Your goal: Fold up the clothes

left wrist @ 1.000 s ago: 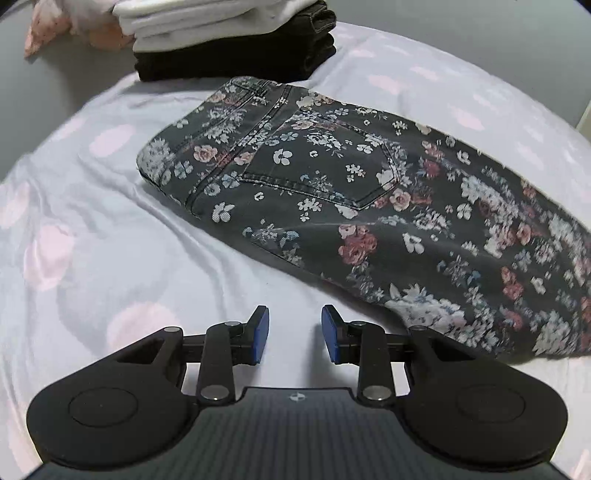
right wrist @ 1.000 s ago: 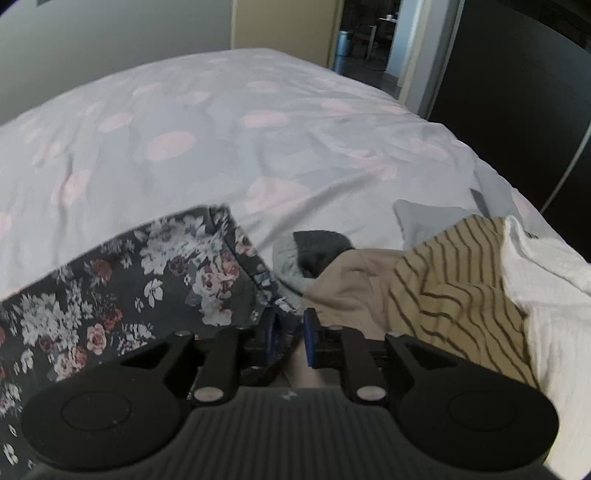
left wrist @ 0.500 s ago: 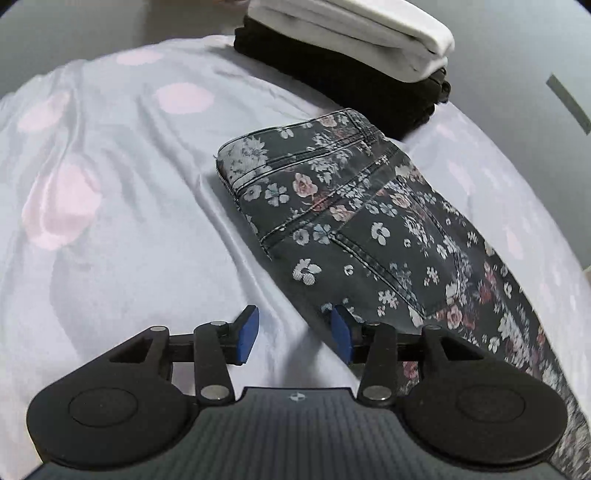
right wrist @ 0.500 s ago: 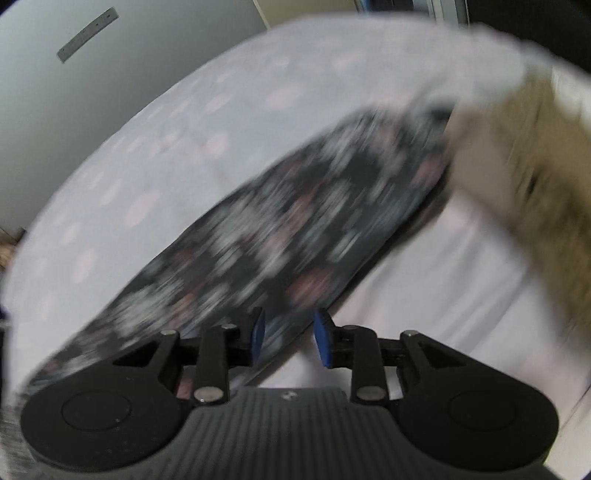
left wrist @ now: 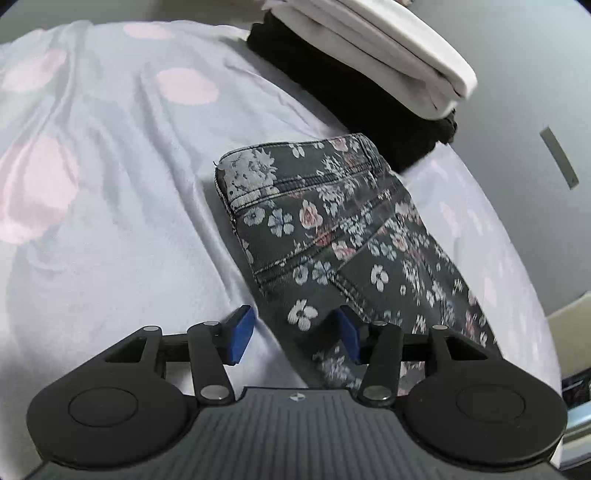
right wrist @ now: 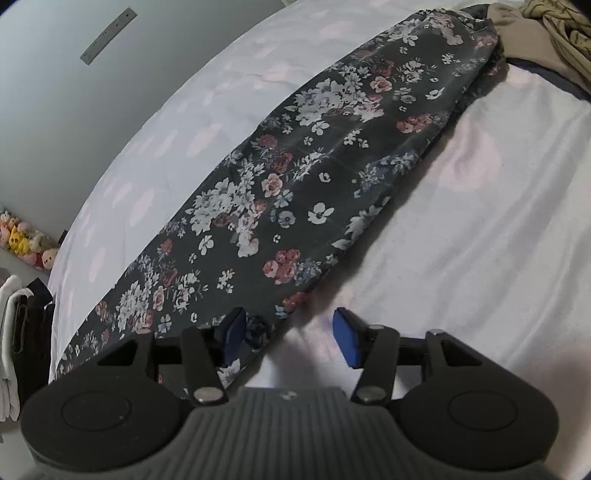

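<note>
Left wrist view: the left gripper (left wrist: 293, 338) hangs low over the bed with its blue-padded jaws spread wide, straddling the near edge of the floral jeans (left wrist: 343, 240) — nothing is pinched between the pads. The dark, flower-printed denim lies flat on the pale bedsheet (left wrist: 110, 206), which carries pink dots; the waistband end and a back pocket face up, just ahead of the fingers. Beyond the waistband, touching or nearly touching it, sits a stack of folded clothes (left wrist: 369, 74), white garments on top of black ones.

Right wrist view: the right gripper (right wrist: 290, 341) is likewise parted, its left pad over the jeans' long edge and its right pad over bare sheet — gripping nothing. The trouser legs run diagonally away across the bed toward the upper right, where the hems meet a heap of unfolded clothes (right wrist: 535, 33) in tan and stripes. At far left, past the bed's edge, a row of plush toys (right wrist: 26, 245) lines the grey wall (right wrist: 66, 103).
</note>
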`<state>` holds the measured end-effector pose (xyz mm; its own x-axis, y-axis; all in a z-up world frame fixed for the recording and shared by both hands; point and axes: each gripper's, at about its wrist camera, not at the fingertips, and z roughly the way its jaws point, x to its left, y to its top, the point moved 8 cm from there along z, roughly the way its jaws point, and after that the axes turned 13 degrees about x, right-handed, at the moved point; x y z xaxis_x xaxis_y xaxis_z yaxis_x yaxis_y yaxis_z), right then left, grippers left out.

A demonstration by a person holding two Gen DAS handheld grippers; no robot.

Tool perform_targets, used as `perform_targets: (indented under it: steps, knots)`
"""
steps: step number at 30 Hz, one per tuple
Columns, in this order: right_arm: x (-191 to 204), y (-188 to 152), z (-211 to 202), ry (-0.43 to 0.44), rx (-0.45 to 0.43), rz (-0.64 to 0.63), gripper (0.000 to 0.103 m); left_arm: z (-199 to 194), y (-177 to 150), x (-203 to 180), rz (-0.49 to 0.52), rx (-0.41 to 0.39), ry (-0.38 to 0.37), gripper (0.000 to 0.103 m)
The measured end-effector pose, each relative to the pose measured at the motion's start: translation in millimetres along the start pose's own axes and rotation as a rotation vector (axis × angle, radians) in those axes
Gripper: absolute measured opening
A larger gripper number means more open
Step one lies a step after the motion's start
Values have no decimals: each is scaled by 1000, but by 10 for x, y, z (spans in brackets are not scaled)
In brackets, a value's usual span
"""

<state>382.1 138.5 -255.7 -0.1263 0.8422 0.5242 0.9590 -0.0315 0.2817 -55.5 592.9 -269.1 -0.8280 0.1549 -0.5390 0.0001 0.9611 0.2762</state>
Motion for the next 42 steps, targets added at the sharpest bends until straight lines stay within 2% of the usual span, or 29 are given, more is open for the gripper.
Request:
perform_targets:
  steps: [4,6,8,11,14,16,21,28,29,30,31,33,34,38,42]
  knots:
    - [-25,-12,-25,-4,-25,-14,54,60,67,-9,-43,-6,-19,58]
    - [-55,-46,-107,-23,-45,-14,53,64,85,-4,-56,-12,-17,53]
    - [-146,-52,-221,-54,-78,29,52,55,94,2,-63,-20,-12,51]
    - [-323,-20,-322,-41,-96,129,52,37,101,-5,-60,-38,-6,50]
    - [-405,-22,-294,-2,-75,195,53,36,101,-9,-56,-39,-3,50]
    - [-358,-18,-272,7,-63,179,57,44,107,-4,-61,-36,-10,50]
    - [-241,-11,-124,77,-12,147,58,81,144,11,-79,-32,-24,50]
    - [-52,92,62,100,-10,66,58,150,208,-28,-81,-45,-21,50]
    - [-32,117,89,103,-13,56,58,155,218,-36,-79,-51,-13,45]
    - [-24,130,102,103,-17,47,50,153,225,-37,-78,-58,-3,41]
    - [-25,141,112,88,-20,36,35,150,231,-39,-76,-65,6,36]
    - [-42,161,126,70,-25,26,20,142,241,-65,-64,-82,23,29]
    - [-52,177,131,84,-25,35,16,133,246,-97,-49,-92,34,25]
    - [-18,203,114,85,-39,16,12,67,255,-263,17,-140,77,21]
    - [21,215,41,91,-62,-2,8,-49,263,-425,51,-192,86,21]
